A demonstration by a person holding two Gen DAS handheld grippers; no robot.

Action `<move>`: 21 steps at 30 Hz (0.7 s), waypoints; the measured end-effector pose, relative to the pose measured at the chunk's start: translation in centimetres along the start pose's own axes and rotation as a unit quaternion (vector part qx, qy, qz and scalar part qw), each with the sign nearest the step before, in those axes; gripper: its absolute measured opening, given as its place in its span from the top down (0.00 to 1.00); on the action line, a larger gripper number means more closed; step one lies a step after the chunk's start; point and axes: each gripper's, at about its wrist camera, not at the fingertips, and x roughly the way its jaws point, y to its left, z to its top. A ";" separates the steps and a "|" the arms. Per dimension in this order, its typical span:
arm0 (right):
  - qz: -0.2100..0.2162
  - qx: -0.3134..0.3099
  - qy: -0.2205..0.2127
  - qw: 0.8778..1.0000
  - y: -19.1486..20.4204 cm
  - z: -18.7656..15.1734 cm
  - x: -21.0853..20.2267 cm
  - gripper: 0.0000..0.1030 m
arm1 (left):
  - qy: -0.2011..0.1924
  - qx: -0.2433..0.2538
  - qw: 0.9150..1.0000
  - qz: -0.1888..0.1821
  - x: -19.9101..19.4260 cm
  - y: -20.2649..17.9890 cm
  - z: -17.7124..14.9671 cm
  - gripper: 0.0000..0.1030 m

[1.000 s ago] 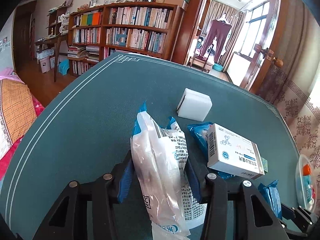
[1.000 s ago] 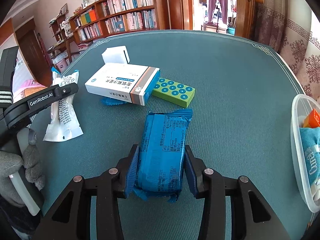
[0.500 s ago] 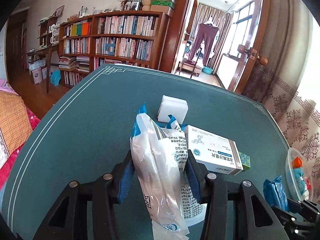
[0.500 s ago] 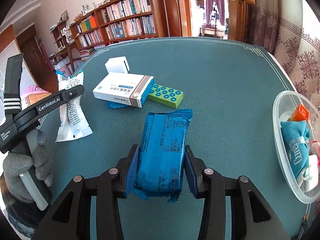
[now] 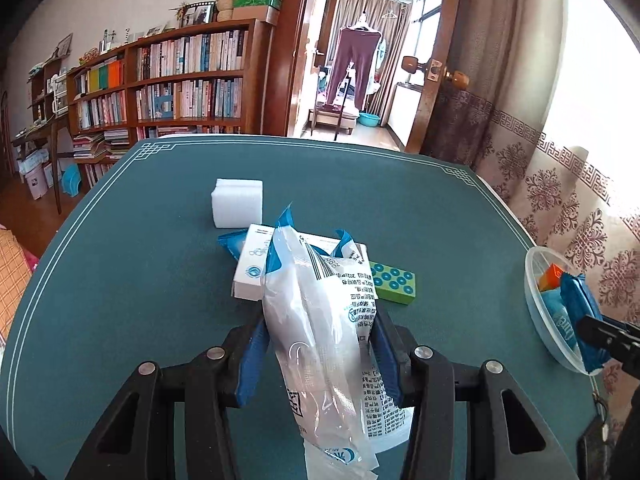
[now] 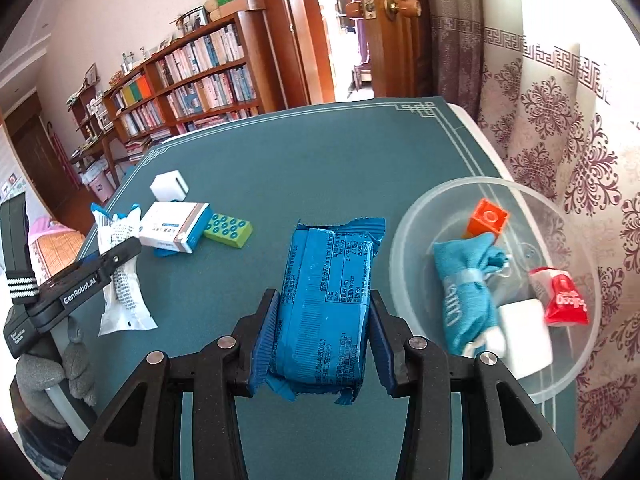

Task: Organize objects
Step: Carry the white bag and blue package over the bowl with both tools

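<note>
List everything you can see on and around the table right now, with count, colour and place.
table: one, teal, under everything
clear bowl: one, table's right edge
orange brick: one, in bowl
blue cloth: one, in bowl
red-white packet: one, in bowl
white block: one, in bowl
white foam: one, far side
medicine box: one, white
green brick: one, beside box
bookshelf: one, brown, behind
blue wrapper: one, in right gripper
clear bag: one, in left gripper
</note>
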 end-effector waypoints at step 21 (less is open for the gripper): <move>-0.063 0.130 0.000 0.990 -14.6 2.4 2.4 0.57 | 0.028 0.094 0.991 -0.091 1.1 -12.4 1.4 0.50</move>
